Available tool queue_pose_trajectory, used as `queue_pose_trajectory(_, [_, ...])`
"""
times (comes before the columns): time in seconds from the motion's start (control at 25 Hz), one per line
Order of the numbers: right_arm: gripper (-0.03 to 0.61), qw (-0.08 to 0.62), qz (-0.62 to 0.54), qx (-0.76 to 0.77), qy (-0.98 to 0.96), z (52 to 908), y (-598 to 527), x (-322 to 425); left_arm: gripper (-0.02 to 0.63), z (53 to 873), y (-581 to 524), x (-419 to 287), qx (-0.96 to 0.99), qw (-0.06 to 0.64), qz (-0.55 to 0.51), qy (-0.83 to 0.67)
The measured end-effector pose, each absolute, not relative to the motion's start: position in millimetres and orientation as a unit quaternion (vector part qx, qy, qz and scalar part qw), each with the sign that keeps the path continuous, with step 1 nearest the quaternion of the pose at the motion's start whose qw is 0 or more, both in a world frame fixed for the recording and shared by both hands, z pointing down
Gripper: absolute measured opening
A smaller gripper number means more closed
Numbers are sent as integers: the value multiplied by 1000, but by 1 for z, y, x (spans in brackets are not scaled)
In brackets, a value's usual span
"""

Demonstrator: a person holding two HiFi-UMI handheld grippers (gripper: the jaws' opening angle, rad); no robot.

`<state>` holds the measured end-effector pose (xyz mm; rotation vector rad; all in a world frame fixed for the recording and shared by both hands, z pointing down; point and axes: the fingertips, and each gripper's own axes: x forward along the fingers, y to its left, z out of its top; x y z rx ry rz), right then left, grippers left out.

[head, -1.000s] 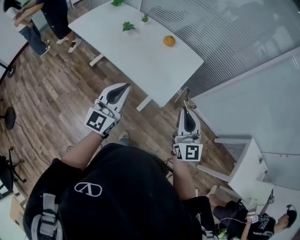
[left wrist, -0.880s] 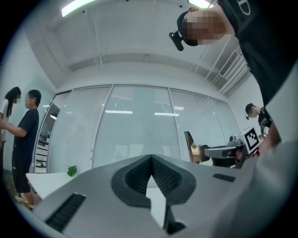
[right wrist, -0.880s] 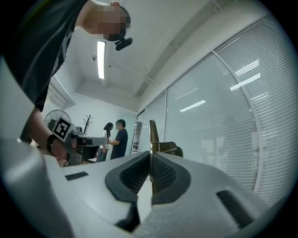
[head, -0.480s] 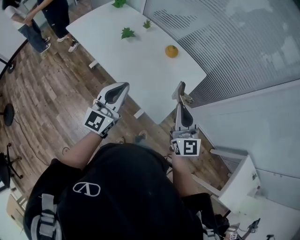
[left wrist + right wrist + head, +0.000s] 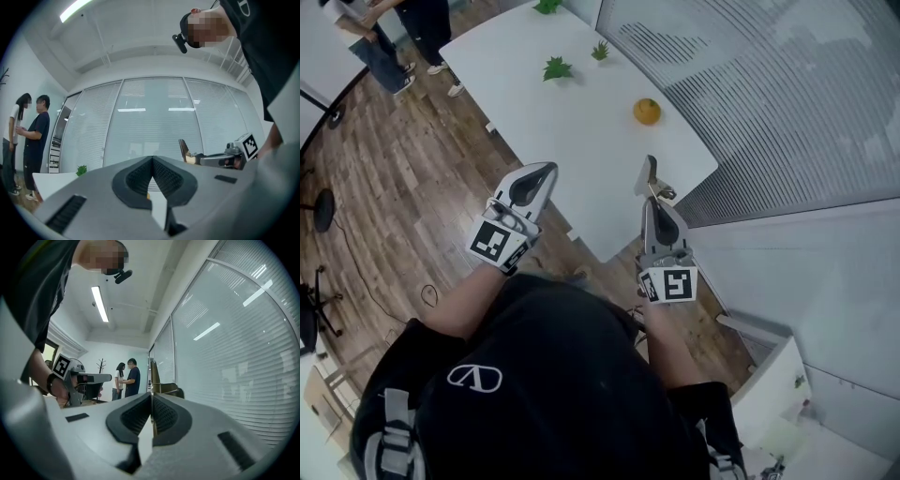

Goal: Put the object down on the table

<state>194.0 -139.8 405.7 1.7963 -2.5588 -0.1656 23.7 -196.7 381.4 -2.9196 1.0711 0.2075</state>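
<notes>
Edge trouble: your right gripper pinches the brown object near the table corner, while your left gripper is closed and empty. Release early and it could fall.

Forearms extended forward; left gripper closed empty, right gripper fingers pinching a thin object.

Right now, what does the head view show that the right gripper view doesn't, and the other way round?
Head view only: the orange and green leaves on the white table. Right gripper view only: the ceiling light and the coat stand. Both: the left tongs, shut and empty, and the thin brown object clamped in the right tongs.
</notes>
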Motion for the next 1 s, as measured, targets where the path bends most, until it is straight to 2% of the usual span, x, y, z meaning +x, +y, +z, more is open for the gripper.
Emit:
queue_pose_trajectory(0.48, [6, 6, 4, 574, -819, 427, -192, 188, 5, 386, -227, 20, -944, -5, 62, 324])
queue_pose_trajectory(0.72, [6, -45, 155, 557, -815, 478, -235, 202, 5, 393, -233, 18, -942, -19, 61, 329])
queue_pose_trajectory(1.0, [6, -86, 351, 532, -766, 586, -289, 222, 5, 401, -231, 10, -937, -21, 53, 345])
